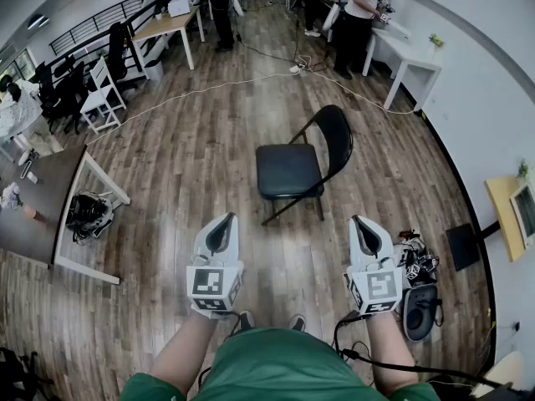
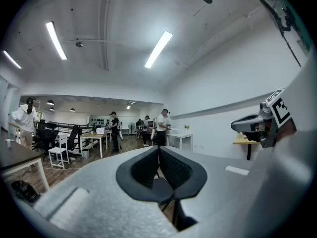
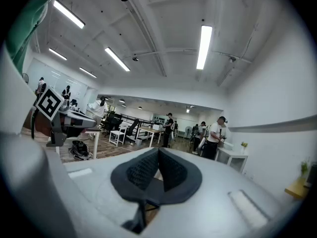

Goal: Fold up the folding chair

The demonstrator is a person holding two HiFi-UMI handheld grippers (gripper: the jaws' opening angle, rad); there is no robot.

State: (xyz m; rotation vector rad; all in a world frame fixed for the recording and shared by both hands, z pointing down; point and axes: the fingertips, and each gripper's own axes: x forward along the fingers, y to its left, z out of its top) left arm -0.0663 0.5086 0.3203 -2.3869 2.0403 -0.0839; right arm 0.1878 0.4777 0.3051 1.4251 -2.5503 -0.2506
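A black folding chair (image 1: 301, 165) stands unfolded on the wooden floor ahead of me, its seat toward the left and its backrest (image 1: 338, 136) to the right. My left gripper (image 1: 224, 222) is held level, short of the chair and to its left, jaws shut with nothing between them. My right gripper (image 1: 361, 224) hangs on the other side, short of the chair's front legs, also shut and empty. In the left gripper view the shut jaws (image 2: 159, 150) hide most of the chair seat (image 2: 161, 188). The right gripper view shows its shut jaws (image 3: 158, 152) and a chair leg (image 3: 140, 213) below them.
A dark table (image 1: 50, 224) with a black bag (image 1: 88, 214) under it stands at the left. Black gear (image 1: 418, 286) lies on the floor at the right, by a white wall. Several people work at white tables (image 1: 401, 53) far back. A cable (image 1: 209, 86) crosses the floor.
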